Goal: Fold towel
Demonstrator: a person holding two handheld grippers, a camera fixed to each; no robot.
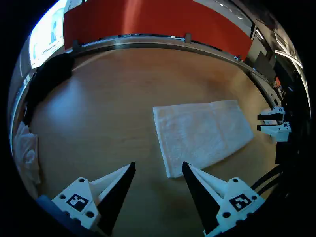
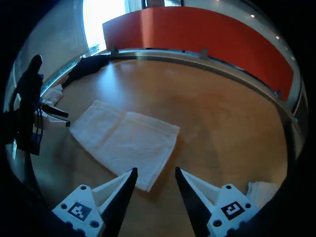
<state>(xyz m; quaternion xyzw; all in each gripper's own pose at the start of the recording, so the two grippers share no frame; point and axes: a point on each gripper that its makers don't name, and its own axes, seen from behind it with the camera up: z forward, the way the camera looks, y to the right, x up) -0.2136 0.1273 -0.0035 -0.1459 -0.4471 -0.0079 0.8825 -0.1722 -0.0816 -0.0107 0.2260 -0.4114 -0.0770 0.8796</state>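
Note:
A white towel (image 1: 201, 134) lies folded flat on the wooden table (image 1: 106, 114), with one thicker layer across part of it. My left gripper (image 1: 158, 165) hovers open just short of the towel's near corner, nothing between its fingers. Farther off, past the towel's right end, the right gripper (image 1: 273, 123) shows. In the right gripper view the same towel (image 2: 126, 138) lies ahead and to the left. My right gripper (image 2: 155, 170) is open over its near corner, holding nothing. The left gripper (image 2: 55, 114) sits off the towel's left end.
A crumpled white cloth (image 1: 25, 154) lies at the table's edge, also visible as a white cloth (image 2: 260, 191) low right. A dark bundle (image 1: 51, 75) rests at the far corner. A red partition (image 1: 158, 19) backs the table. Bare wood (image 2: 221, 118) spreads beyond the towel.

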